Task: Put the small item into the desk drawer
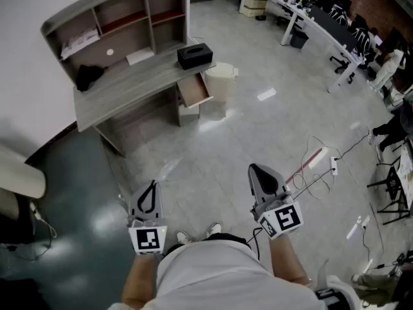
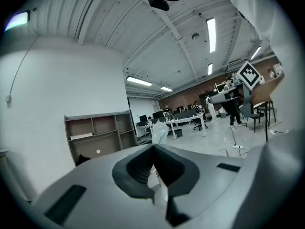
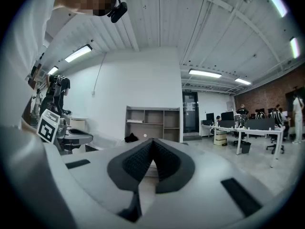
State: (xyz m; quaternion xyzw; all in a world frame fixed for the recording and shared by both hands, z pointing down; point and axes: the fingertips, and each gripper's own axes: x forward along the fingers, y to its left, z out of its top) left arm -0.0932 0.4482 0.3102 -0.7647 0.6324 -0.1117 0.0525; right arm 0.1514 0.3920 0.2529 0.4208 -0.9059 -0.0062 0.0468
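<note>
Item (image 2: pixel 159 131), a thin clear piece that looks like a small plastic bag, sticks out of the tip of the left claw (image 2: pixel 153 148). This claw is clenched on the item's near edge, and most of the item hangs free beyond the tip. I judge this hold as weak: the plastic seems slippery and only a small part is pinched. A quick swing on the way could pull it out and let it fall on the floor. The drawer (image 1: pixel 193 90) stands open at the right end of the desk (image 1: pixel 122 82), far from the person, so the item is well apart from it. A light bag may also catch on the drawer's front edge, or stick to a pad when released. Then it could land beside the drawer, near the bin (image 1: pixel 221 81). Loose cables (image 1: pixel 310 173) lie on the floor to the right, away from the straight path. The right claw (image 3: pixel 151 142) is clenched too, with nothing between its jaws.
</note>
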